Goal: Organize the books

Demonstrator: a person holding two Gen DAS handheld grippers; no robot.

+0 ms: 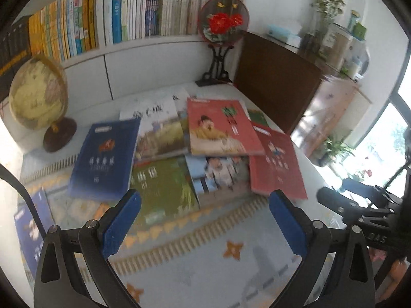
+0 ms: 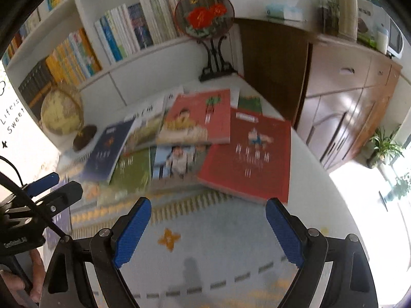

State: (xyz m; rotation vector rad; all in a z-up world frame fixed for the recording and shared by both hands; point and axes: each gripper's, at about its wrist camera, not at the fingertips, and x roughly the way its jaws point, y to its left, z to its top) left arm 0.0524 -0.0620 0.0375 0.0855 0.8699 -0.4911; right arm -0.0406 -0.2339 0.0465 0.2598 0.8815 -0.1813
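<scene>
Several books lie in a loose overlapping pile on a patterned mat: a dark blue book at the left, a green one, a pale blue one, a pink-red one with a figure on top, and a red one at the right. The red book and pink-red book show in the right wrist view too. My left gripper is open and empty, just short of the pile. My right gripper is open and empty, near the red book's front edge. Another blue book lies apart at the left.
A globe stands at the left rear. A round fan ornament on a black stand stands at the back. Shelves of upright books line the wall. A brown cabinet is at the right, potted plants beyond.
</scene>
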